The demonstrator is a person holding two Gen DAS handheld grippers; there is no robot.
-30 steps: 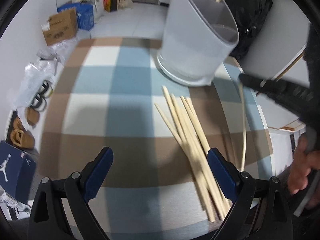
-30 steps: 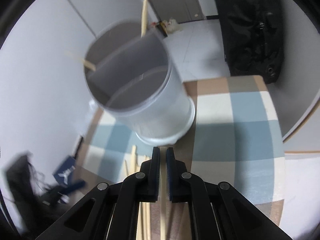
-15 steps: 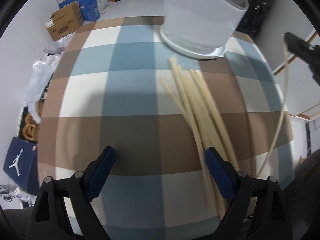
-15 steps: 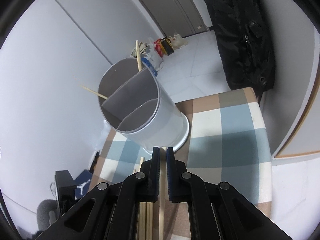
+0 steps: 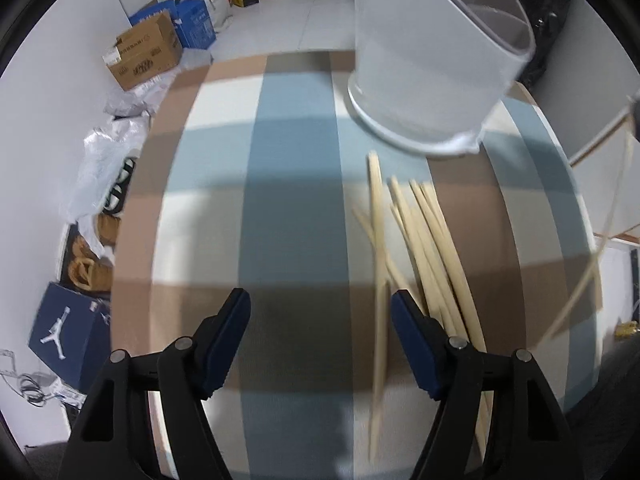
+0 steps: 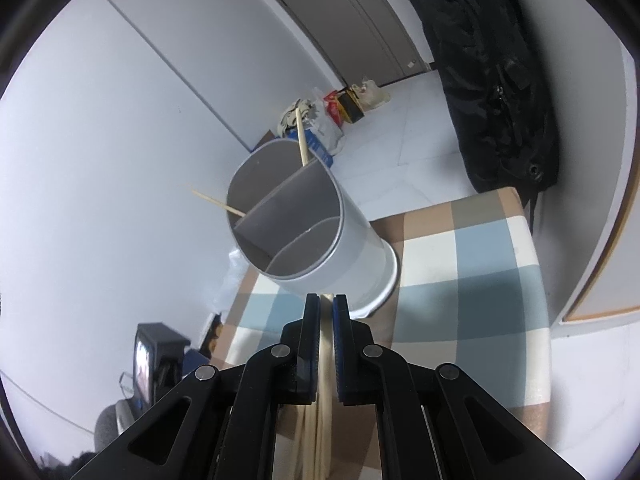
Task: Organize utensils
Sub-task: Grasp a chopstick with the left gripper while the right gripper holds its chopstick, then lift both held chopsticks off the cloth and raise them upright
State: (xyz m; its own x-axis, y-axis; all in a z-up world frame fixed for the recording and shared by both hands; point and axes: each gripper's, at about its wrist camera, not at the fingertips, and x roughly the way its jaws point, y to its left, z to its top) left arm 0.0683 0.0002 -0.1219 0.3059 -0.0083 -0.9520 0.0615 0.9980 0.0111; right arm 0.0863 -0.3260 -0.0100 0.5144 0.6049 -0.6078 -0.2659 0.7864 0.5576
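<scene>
Left gripper [image 5: 320,316]: jaws apart, just been closing, one loose chopstick [image 5: 378,280] between them.
Right gripper [image 6: 326,312]: clamped on held chopstick [image 6: 325,360].

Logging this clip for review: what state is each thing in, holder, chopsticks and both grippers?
Utensil holder: upright on the checked cloth, two chopsticks leaning in its back compartment.
Loose chopsticks: lying in a heap on the cloth.
Left gripper: open, jaws have just been closing, one chopstick from the heap between them, not pinched.
Right gripper: shut on a single chopstick.
</scene>
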